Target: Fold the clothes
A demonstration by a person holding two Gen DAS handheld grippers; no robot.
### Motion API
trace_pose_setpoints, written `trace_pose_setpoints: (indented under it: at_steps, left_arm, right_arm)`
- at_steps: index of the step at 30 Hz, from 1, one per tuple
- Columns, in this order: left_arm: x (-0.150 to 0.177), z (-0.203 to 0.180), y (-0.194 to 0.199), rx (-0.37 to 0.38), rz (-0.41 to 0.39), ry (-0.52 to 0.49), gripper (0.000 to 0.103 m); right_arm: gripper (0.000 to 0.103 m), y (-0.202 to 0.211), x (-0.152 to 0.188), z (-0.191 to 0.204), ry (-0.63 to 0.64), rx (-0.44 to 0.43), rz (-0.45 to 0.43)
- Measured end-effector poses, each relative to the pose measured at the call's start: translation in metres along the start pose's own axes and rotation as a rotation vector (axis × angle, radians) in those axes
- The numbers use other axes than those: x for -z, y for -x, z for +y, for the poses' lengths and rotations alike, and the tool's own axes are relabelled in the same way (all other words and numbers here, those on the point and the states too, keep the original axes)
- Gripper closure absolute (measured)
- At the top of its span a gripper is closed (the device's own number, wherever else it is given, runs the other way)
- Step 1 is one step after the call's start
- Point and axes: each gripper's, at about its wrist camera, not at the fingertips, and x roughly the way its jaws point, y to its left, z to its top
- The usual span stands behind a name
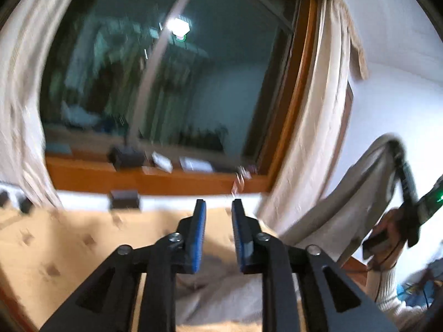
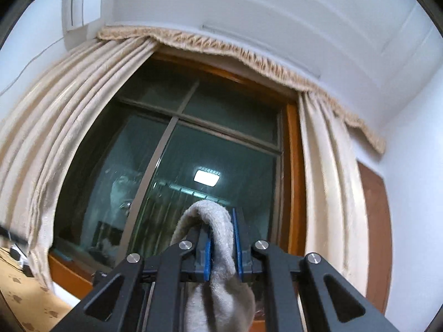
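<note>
Right wrist view: right gripper (image 2: 223, 238) clamped a soft grey fleece garment (image 2: 218, 276), raised toward the window.
Left gripper (image 1: 218, 221): jaws slightly apart, empty.
Garment's lie: draped down-left from the right gripper, right of the left one.

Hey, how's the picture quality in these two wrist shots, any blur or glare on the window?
Left wrist view: motion-smeared, windowsill clutter streaked, only the left gripper crisp; a ceiling light glares off the dark window glass. Right wrist view: sharper, the curtains bowed by the fisheye, a lamp reflection in the pane, the grey garment in the right gripper in focus.
</note>
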Motion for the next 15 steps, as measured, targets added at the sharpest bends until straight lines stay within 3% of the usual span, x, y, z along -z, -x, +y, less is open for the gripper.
trace_pose_setpoints:
  at_steps: [5,8,10,15]
  left_arm:
    - [0.018,0.033,-0.035,0.004,0.115,0.083,0.072]
    - [0.028,0.045,-0.041,-0.029,0.149,0.07,0.058]
    - [0.036,0.048,-0.043,-0.043,0.18,0.061,0.038]
    - [0.079,0.064,-0.046,-0.137,0.315,0.018,0.035]
  right_arm:
    - [0.089,0.026,-0.003,-0.012,0.015,0.026,0.02]
    - [0.089,0.031,0.01,-0.013,0.042,0.006,0.072]
    - [0.089,0.036,0.025,-0.011,0.058,-0.015,0.117]
    - [0.089,0.021,0.079,-0.003,0.006,-0.161,0.367]
